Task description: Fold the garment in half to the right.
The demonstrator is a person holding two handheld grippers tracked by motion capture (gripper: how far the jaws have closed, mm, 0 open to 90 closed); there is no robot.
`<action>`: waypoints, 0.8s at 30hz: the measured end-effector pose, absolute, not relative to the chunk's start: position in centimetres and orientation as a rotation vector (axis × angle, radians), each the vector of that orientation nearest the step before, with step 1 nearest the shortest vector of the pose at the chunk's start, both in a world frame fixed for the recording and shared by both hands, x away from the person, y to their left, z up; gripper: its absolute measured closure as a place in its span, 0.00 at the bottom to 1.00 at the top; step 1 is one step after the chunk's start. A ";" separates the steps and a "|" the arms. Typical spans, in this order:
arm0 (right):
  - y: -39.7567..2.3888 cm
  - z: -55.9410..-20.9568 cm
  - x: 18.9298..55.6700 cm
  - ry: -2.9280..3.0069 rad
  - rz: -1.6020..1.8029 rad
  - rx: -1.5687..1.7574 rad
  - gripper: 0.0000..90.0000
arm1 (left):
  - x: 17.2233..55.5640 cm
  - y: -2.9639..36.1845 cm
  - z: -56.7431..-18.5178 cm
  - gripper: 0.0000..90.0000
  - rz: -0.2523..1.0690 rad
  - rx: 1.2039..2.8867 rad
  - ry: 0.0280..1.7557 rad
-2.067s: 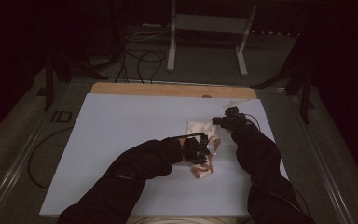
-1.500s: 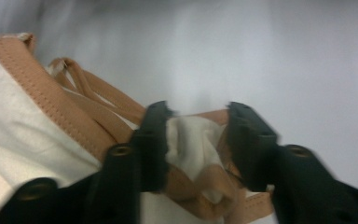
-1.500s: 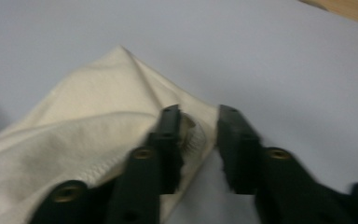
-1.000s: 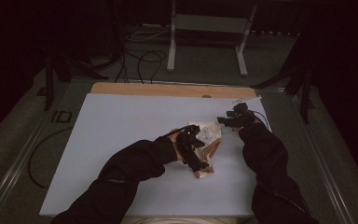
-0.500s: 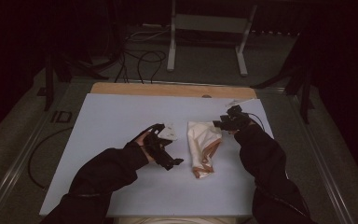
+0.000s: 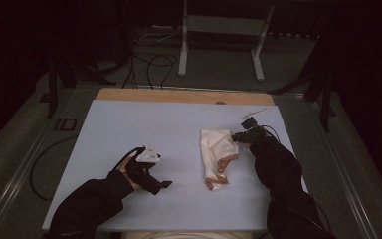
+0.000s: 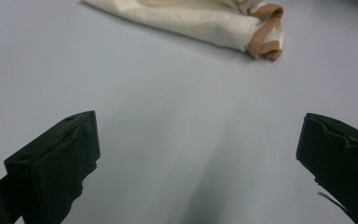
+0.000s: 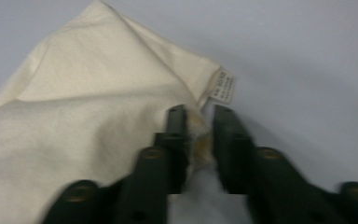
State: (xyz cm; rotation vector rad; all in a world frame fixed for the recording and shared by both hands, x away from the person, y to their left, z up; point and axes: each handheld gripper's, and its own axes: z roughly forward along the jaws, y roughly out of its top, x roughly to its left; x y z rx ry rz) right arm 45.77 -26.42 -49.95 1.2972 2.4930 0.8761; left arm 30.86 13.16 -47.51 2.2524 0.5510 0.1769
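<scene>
Two claws work a cream garment on a pale table [image 6: 129, 124]. The right claw [image 8: 199, 122] has just been closing, and its jaws now pinch a fold at the cloth's edge, beside a small white label [image 8: 223, 87]. The garment [image 6: 218, 155] lies folded toward the table's right edge, tan trim at its near end. The left claw [image 6: 154, 186] hovers wide and empty, well apart, nearer the front edge. This looks like a fresh grip for folding; next, the left claw likely needs a matching hold.

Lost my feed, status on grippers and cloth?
Left gripper open, off the cloth. Right gripper just closed on its edge. Table unobstructed.
</scene>
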 end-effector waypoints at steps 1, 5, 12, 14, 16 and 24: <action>-26.5 -49.8 45.8 2.483 0.875 1.286 0.95 | 30.7 13.5 -47.7 0.00 0.178 2.244 0.563; -26.6 -48.9 45.7 2.453 0.870 1.250 0.97 | 30.4 14.9 -48.6 0.00 0.190 2.193 0.612; -26.8 -47.0 45.9 2.373 0.910 1.191 0.97 | 29.6 16.8 -49.8 0.00 0.227 2.109 0.614; -26.9 -46.4 46.1 2.347 0.926 1.190 0.97 | 29.6 17.2 -49.9 0.00 0.234 2.097 0.633; -27.0 -46.2 46.4 2.338 0.922 1.194 0.97 | 29.4 17.6 -50.1 0.00 0.252 2.085 0.649; -27.1 -47.4 47.2 2.352 0.881 1.225 0.97 | 28.7 18.3 -50.5 0.00 0.299 2.090 0.658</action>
